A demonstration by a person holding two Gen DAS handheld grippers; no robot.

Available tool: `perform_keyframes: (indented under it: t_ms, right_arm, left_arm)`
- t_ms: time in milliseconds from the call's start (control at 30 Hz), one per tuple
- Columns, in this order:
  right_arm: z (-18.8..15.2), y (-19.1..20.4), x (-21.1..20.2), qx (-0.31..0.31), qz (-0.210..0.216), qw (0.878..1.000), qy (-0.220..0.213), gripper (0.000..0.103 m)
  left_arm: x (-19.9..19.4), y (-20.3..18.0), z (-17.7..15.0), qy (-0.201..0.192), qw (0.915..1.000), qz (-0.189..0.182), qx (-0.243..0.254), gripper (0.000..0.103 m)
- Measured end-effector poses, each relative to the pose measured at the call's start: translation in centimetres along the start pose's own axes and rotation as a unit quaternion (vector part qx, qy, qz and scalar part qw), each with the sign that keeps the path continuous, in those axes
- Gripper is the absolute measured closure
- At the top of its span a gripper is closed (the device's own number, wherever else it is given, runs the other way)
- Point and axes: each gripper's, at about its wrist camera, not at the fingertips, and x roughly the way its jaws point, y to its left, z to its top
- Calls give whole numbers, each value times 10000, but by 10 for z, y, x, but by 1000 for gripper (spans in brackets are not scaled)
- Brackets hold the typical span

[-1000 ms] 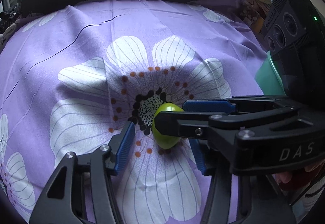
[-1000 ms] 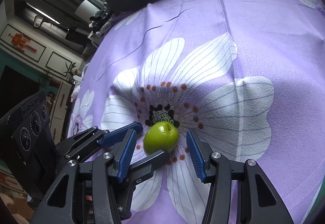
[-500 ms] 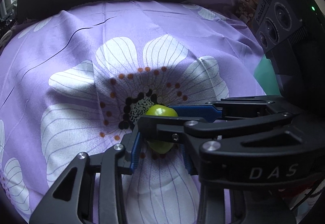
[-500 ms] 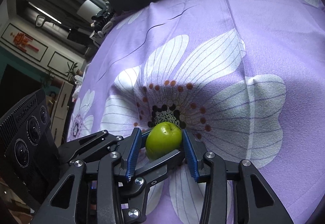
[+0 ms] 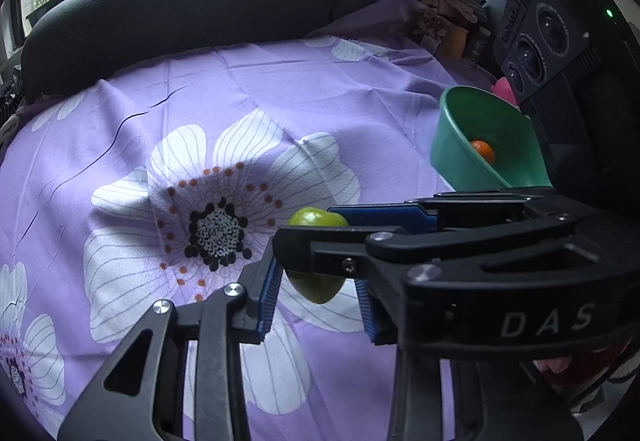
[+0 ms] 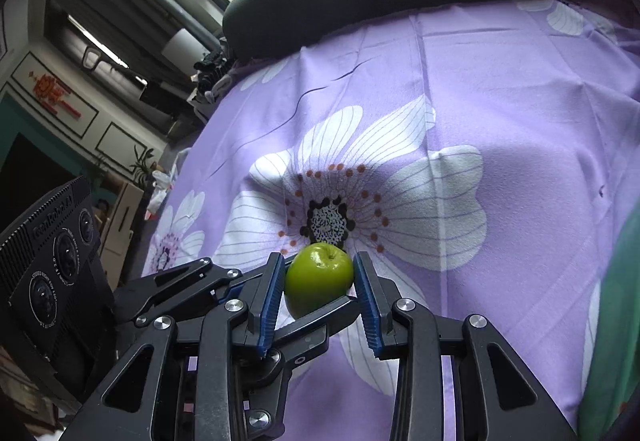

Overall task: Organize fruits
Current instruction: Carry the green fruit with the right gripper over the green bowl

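Left of the green plastic bowl (image 5: 460, 145) holding a small orange fruit (image 5: 482, 149), both the left gripper (image 5: 316, 293) and right gripper (image 6: 320, 281) are pinching the round green apple (image 6: 319, 279) above the purple flowered cloth (image 6: 500, 89); carrying it rightward into the bowl likely comes next

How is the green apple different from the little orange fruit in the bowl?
The apple is green; the orange fruit is bright orange. The apple is clamped between the blue pads of the right gripper over the purple cloth; the orange fruit lies loose inside the green bowl. The apple shows a stem dimple on top; the orange fruit is too small to show detail. Both are round fruit.
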Motion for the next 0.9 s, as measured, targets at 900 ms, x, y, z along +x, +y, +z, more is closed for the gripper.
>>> perform_keyframes:
  t_ms: [900]
  right_arm:
    - [-34, -14, -152, 8, -800, 9874, -1364, 66]
  left_arm:
    - [-25, -132, 42, -607, 9923, -797, 722, 69]
